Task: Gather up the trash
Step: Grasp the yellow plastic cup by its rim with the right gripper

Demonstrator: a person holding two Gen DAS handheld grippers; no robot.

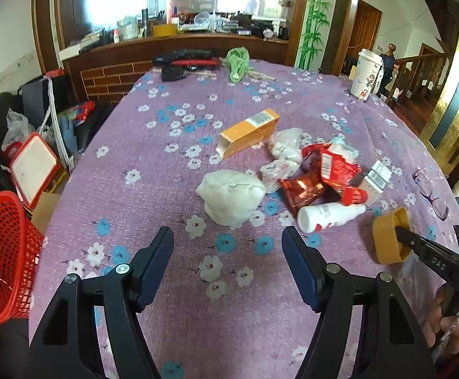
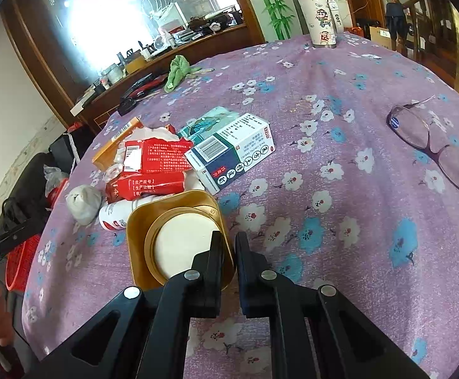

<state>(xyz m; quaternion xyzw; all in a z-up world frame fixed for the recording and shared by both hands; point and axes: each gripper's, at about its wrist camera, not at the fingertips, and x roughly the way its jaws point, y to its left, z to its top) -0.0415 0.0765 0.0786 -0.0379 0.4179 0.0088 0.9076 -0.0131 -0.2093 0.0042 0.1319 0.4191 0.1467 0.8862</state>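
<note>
L gripper [image 1: 227, 240] agape, R gripper [image 2: 228, 241] clamped

A soft, matt, slightly fuzzy cloth with a flower print is being seen spread over the tabletop [image 1: 166, 189]. The gold lid [image 2: 178, 237] is being shown as smooth plastic with a dull sheen, its inner disc looking matt white. The red wrappers [image 1: 330, 170] are being shown as glossy, crinkled foil or film. The medicine box [image 2: 232, 154] and the orange carton [image 1: 248, 132] are being shown as smooth printed cardboard. The white bottle [image 1: 330, 216] is looking like glossy plastic, the red basket [image 1: 5, 252] like plastic mesh. The gripper fingers [image 1: 153, 259] are being shown in matt black plastic.
</note>
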